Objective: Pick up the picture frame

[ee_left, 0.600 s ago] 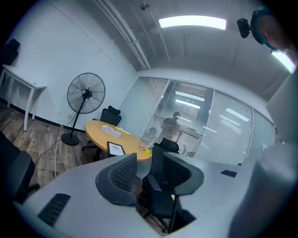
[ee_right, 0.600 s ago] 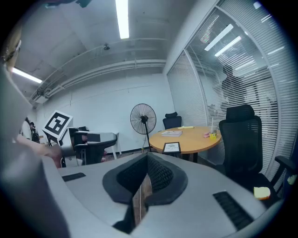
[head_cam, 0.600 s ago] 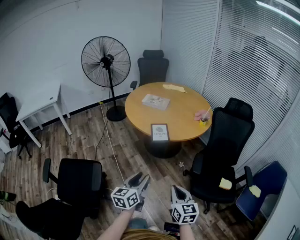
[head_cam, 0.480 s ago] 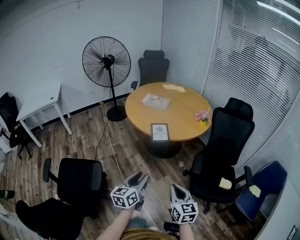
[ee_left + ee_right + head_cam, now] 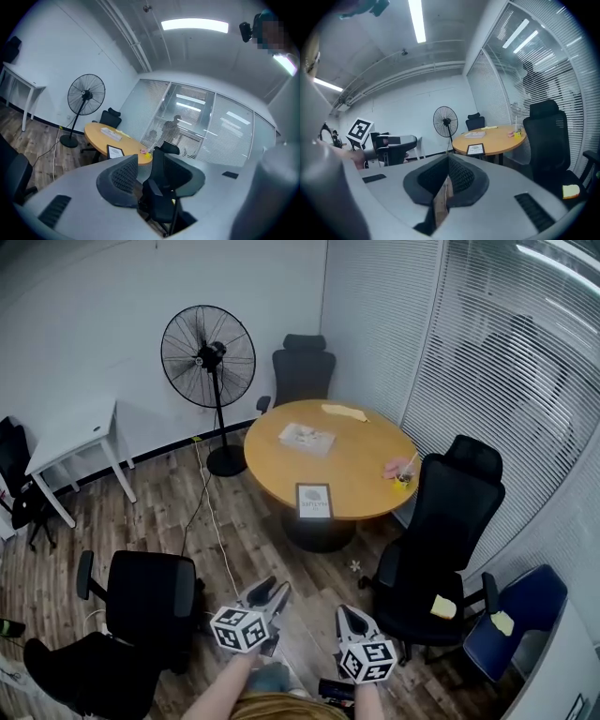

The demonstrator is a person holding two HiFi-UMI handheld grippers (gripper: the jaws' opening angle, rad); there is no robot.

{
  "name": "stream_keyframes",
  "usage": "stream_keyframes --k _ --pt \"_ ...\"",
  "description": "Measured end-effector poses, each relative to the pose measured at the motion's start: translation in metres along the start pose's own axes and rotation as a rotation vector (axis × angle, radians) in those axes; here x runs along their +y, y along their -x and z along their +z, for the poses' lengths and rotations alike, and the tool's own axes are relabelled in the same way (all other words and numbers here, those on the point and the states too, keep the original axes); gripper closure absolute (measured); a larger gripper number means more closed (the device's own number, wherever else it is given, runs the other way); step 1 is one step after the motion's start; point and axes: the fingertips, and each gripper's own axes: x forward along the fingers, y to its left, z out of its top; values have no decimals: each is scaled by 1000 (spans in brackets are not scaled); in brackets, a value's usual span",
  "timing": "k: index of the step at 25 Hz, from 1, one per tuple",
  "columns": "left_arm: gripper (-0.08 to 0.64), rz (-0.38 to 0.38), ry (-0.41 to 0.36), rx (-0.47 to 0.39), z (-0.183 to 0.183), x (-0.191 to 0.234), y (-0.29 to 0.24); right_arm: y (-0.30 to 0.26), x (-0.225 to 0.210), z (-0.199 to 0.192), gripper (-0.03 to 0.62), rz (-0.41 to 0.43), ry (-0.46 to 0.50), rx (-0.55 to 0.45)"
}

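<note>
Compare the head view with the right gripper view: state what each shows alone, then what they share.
Head view only: the cable trailing across the wood floor. Right gripper view only: the ceiling light strip, and the right gripper seen along its jaws, closed with nothing between. Both: the round table, the picture frame on it, the fan and the left gripper.

The picture frame (image 5: 314, 501) is black-edged around white, the table (image 5: 361, 460) orange-tan, the floor (image 5: 169, 521) brown wood-grain planks.

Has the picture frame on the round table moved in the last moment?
No. The picture frame stands at the same spot on the near edge of the table; only the view shifted slightly.
</note>
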Motion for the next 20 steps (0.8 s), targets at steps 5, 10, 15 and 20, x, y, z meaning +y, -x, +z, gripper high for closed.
stream_keyframes --k 5,10,15,20 --pt "376 18 0 15 -2 19 -15 -23 -17 -5 580 -24 -7 28" --pt "402 43 10 13 7 59 -54 -74 -39 -3 580 -50 17 35" --pt "403 32 15 55 19 96 -126 -140 -84 3 580 -91 9 86" --pt "403 24 19 102 38 141 -198 -211 -123 24 580 -136 -4 114"
